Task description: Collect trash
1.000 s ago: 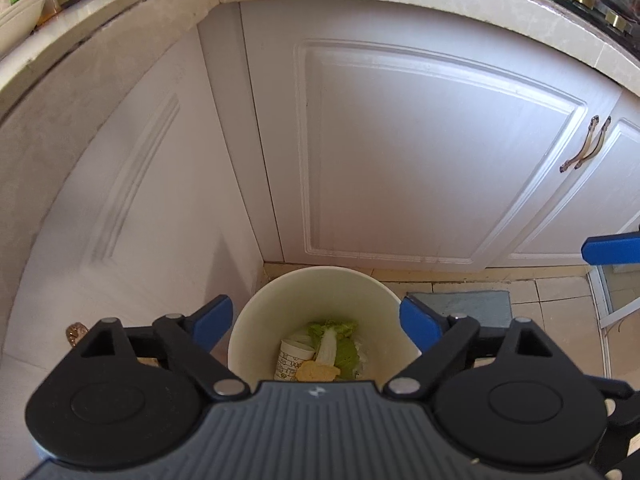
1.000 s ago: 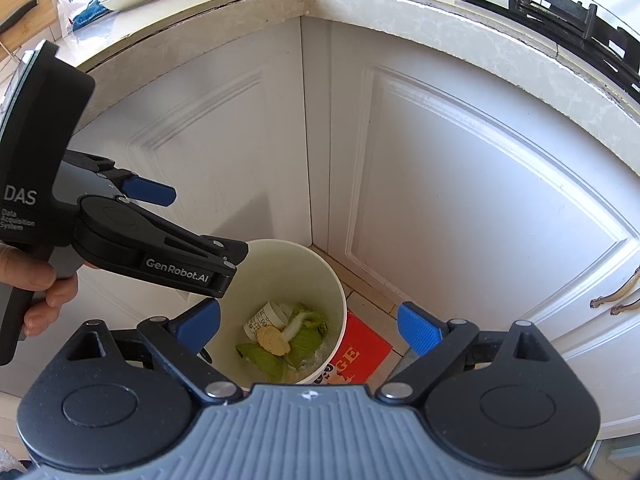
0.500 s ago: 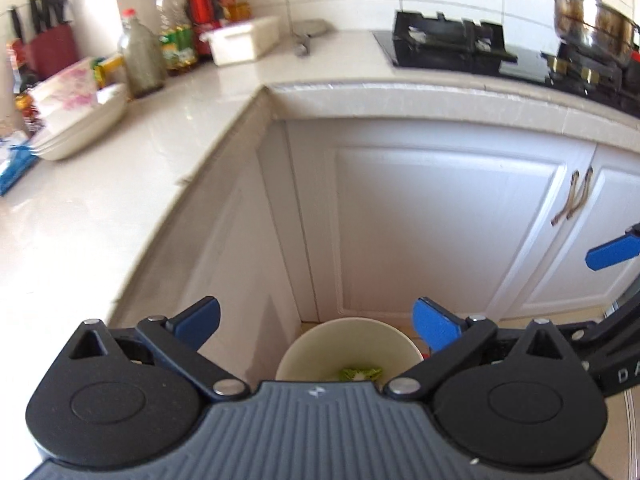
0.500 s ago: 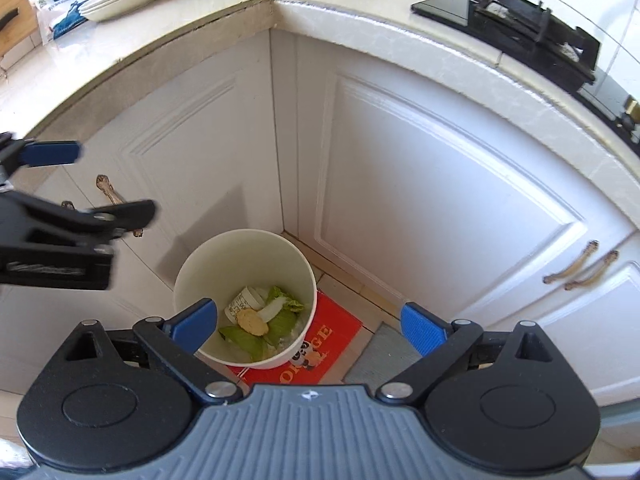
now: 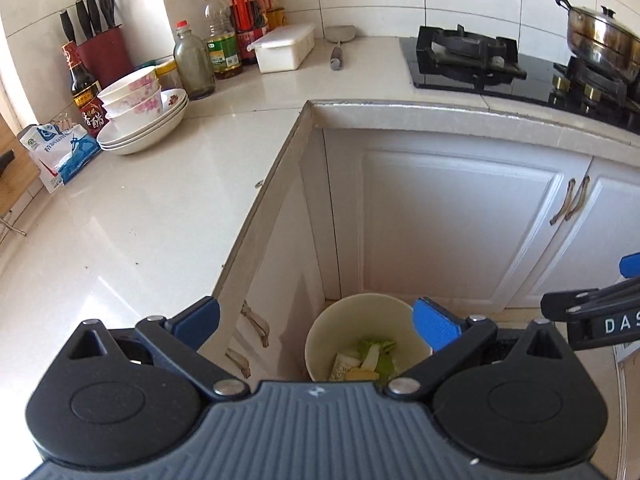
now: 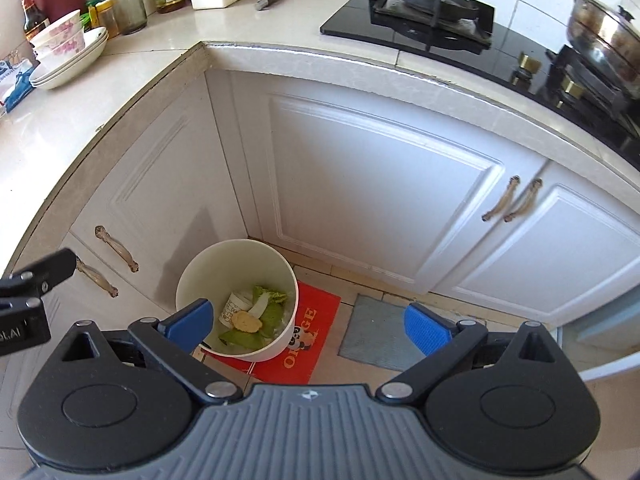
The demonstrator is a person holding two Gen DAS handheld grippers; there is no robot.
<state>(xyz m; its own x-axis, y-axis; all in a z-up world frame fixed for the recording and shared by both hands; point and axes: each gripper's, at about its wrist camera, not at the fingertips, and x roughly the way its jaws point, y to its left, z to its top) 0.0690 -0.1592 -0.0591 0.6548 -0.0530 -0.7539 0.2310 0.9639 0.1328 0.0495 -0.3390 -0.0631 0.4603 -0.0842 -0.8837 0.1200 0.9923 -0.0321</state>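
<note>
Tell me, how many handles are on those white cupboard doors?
4: two handles left of the bin, two on the doors under the stove. More may be hidden.

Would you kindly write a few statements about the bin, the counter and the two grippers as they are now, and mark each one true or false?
1. The white bin stands on the floor in the cabinet corner. True.
2. The bin is empty. False: green leaves, a paper cup and a yellowish scrap lie inside.
3. The right gripper holds a leaf. False: its jaws are open, with nothing between them.
4. The left gripper is open and holds nothing. True.
5. Stacked bowls sit on plates on the counter. True.
</note>
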